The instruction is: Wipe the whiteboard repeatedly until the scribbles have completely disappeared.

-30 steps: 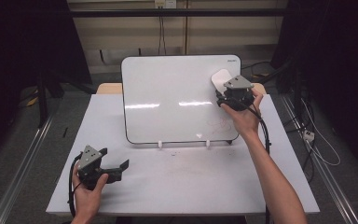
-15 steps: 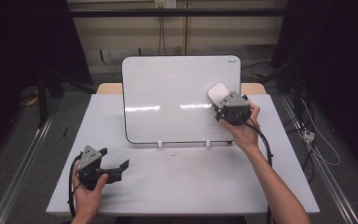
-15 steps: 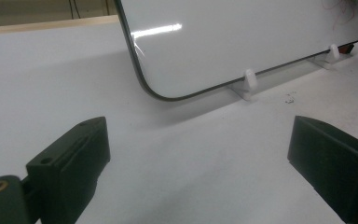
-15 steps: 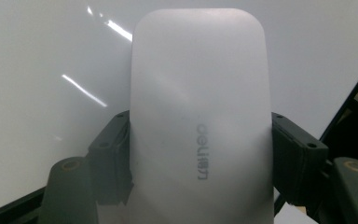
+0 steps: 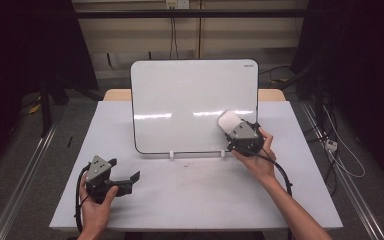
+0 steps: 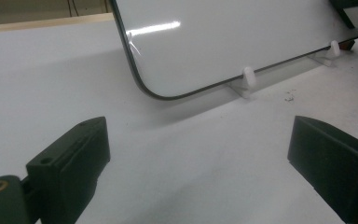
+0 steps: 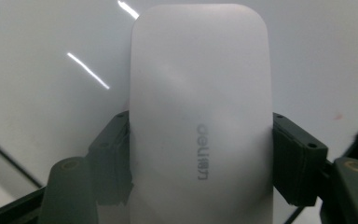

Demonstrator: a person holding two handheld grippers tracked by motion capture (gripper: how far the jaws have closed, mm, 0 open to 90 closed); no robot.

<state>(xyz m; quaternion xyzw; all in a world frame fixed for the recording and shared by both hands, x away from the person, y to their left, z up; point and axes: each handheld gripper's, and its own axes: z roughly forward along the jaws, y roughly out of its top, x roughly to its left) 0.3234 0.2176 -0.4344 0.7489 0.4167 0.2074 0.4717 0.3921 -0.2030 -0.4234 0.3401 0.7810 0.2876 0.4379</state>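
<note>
The right gripper (image 5: 231,131) pinches a white eraser (image 7: 200,116) against the whiteboard (image 5: 180,100), lower right of centre in the high view. Pressing hard could tip the board off its 2 clips. The left gripper (image 6: 200,154), fingers spread, idles on the bench (image 5: 190,195).

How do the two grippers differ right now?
The right gripper is shut on a white eraser held against the whiteboard; the left gripper is open and holds nothing. The right one is raised at the board's lower right corner; the left rests low over the table. Both have black jaws.
</note>
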